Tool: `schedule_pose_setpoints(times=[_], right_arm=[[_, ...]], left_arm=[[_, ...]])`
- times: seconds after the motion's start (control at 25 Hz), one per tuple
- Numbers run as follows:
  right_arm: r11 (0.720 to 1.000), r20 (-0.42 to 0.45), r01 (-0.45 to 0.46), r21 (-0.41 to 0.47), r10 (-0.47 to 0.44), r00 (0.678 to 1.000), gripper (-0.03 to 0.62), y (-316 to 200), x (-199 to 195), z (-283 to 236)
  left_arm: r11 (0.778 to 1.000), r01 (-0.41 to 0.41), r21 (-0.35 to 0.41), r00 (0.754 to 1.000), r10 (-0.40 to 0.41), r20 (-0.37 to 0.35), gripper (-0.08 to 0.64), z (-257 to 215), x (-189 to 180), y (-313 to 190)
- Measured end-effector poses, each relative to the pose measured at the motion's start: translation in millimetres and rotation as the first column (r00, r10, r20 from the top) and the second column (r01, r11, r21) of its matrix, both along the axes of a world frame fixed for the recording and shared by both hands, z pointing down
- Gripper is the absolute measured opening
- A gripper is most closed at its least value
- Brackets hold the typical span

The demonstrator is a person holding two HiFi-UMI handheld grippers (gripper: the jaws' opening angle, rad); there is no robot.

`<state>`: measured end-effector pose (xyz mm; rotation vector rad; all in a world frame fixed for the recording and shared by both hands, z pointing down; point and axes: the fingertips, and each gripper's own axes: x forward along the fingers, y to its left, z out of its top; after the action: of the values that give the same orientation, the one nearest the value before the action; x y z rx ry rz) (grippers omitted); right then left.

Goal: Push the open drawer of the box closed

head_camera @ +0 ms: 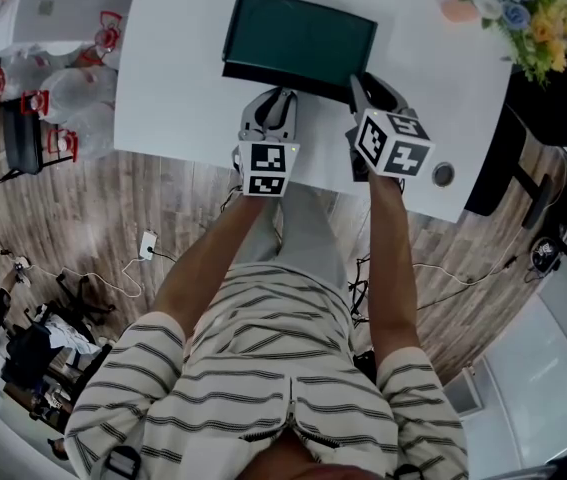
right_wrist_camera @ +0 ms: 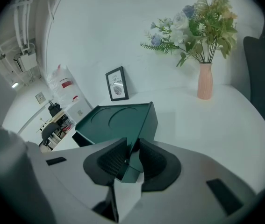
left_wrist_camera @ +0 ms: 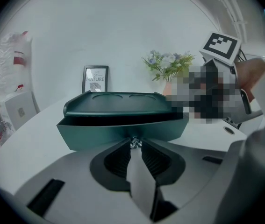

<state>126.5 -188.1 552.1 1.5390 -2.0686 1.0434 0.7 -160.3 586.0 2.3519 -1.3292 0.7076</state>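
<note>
1. The green box (head_camera: 298, 33) stands on the white desk (head_camera: 178, 78), at its middle, in front of the person.
2. Its drawer (left_wrist_camera: 123, 130) is at the box's near side, pulled a little out towards the person; in the head view it shows as a dark strip (head_camera: 263, 76) under the lid's near edge.
3. The left claw (left_wrist_camera: 135, 146) is narrow, its tips closed round the small metal knob (left_wrist_camera: 134, 142) at the middle of the drawer front.
4. The right claw (right_wrist_camera: 131, 157) is also narrow and has the drawer's right front corner (right_wrist_camera: 128, 171) between its pads.
5. A picture frame (right_wrist_camera: 117, 84) and a pink vase (right_wrist_camera: 205, 80) of flowers stand behind the box, well apart from it.
</note>
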Motion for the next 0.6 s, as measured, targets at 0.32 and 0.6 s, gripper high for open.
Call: schedule_pose_setpoints(times=[0.32, 0.6], right_arm=[[1.0, -0.004, -0.002, 0.0, 0.002, 1.0, 0.092, -0.1, 1.1, 0.7], [1.0, -0.006, -0.002, -0.003, 0.002, 1.0, 0.094, -0.3, 0.4, 0.6]], left_arm=[[1.0, 0.014, -0.004, 1.0, -0.014, -0.014, 0.074, 1.2, 3.4, -7.9], [1.0, 0.012, -0.003, 1.0, -0.012, -0.008, 0.074, 1.1, 5.6, -17.4]])
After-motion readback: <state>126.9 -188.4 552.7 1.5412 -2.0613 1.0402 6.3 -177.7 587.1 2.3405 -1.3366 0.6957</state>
